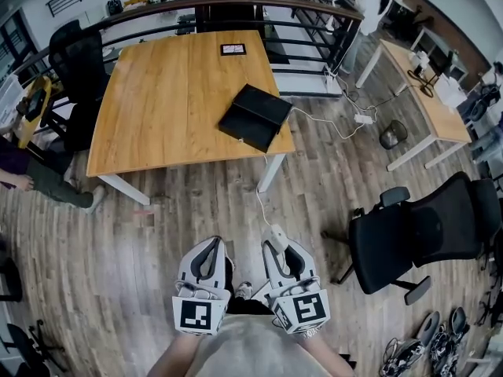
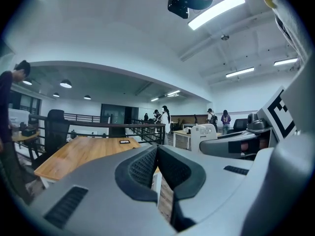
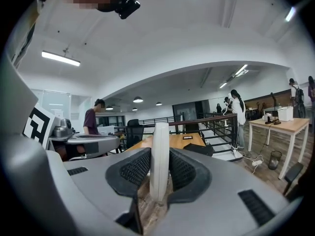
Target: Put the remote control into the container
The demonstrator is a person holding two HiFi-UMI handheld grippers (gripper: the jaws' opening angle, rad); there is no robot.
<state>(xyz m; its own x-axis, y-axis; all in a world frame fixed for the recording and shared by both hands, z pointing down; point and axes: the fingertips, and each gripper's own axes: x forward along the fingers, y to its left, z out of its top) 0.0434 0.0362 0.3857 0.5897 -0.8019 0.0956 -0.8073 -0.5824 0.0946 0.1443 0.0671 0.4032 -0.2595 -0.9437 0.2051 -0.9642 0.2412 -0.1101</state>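
My right gripper is shut on a white remote control, whose end sticks out past the jaws. In the right gripper view the remote stands on edge between the two black pads. My left gripper hangs beside it, shut with nothing in it; its pads meet in the left gripper view. Both are held close to the person's body, well short of the wooden table. A flat black container lies at the table's near right corner, also visible as a dark container in the right gripper view.
A small framed card lies at the table's far side. A white cable with a power strip runs over the wood floor. A black office chair stands to the right, another chair at the far left. A second table and a railing lie beyond.
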